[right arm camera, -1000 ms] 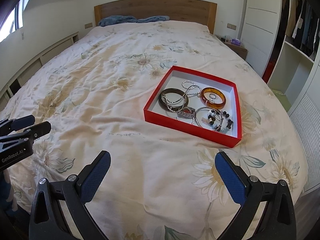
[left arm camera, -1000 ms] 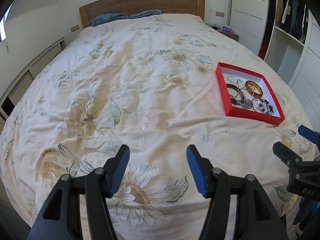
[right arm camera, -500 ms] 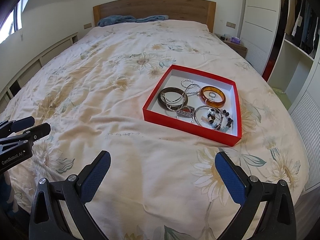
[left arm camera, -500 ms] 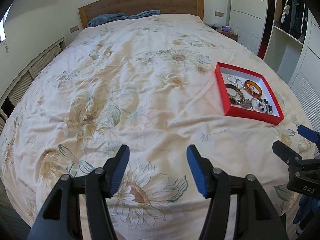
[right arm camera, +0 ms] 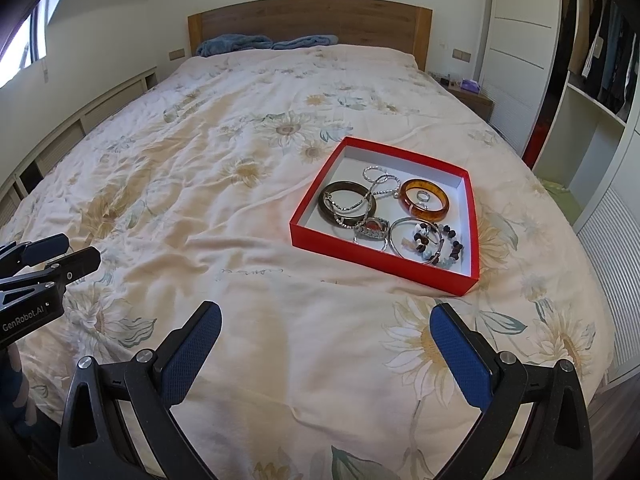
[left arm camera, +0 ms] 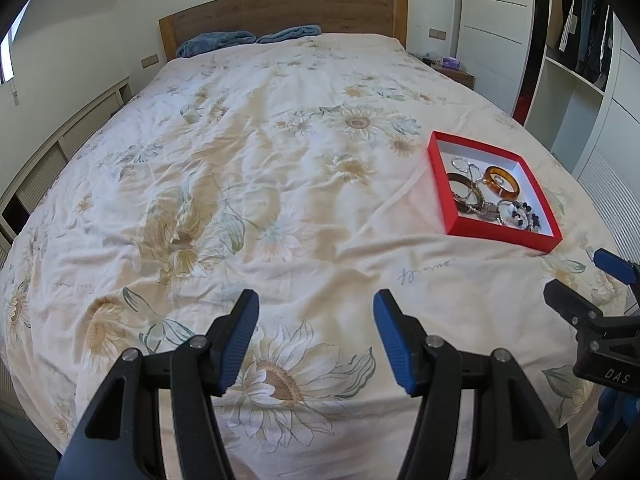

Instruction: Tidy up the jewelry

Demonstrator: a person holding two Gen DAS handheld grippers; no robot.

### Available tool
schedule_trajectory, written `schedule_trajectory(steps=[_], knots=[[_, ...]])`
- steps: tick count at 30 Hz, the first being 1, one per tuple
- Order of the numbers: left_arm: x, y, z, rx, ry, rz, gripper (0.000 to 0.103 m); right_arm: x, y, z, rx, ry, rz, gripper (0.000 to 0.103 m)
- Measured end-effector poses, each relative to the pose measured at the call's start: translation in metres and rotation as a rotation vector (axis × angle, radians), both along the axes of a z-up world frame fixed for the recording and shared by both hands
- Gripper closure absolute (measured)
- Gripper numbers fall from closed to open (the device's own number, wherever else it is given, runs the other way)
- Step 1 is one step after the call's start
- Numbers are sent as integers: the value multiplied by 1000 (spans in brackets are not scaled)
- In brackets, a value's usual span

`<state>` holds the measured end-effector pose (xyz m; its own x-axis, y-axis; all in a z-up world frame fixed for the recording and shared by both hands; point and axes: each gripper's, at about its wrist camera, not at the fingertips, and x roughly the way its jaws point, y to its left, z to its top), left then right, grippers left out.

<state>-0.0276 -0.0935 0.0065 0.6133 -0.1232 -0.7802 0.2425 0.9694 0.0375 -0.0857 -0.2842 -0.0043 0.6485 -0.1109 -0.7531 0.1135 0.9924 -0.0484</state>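
Note:
A red tray [right arm camera: 316, 234] with a white inside lies on the bed, right of centre; it also shows in the left wrist view [left arm camera: 438, 188]. In it lie an amber bangle [right arm camera: 425, 208], a dark bangle [right arm camera: 332, 210], a silver chain [right arm camera: 380, 184], a small ring [right arm camera: 423, 196], a watch [right arm camera: 372, 230], a silver bangle [right arm camera: 394, 236] and a bead bracelet [right arm camera: 444, 244]. My right gripper [right arm camera: 326, 340] is open and empty, above the bed's near edge, short of the tray. My left gripper [left arm camera: 316, 334] is open and empty, to the left of it.
The bed carries a cream sunflower quilt [right arm camera: 224, 184] with a wooden headboard [right arm camera: 308, 16] and blue pillows [right arm camera: 236, 42] at the far end. A wardrobe with open shelves [right arm camera: 592, 92] stands to the right, a nightstand [right arm camera: 468, 94] beside the bed and a low cabinet [left arm camera: 60, 136] to the left.
The tray has shifted a little in both views as the grippers drift slightly. Both grippers stay open and empty.

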Motion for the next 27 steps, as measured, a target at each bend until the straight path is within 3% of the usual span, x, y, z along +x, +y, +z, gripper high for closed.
schedule_trajectory(steps=[27], knots=[[-7,4,0,-5,7,-1,45,-4,5,7,-7,-10,7,1]])
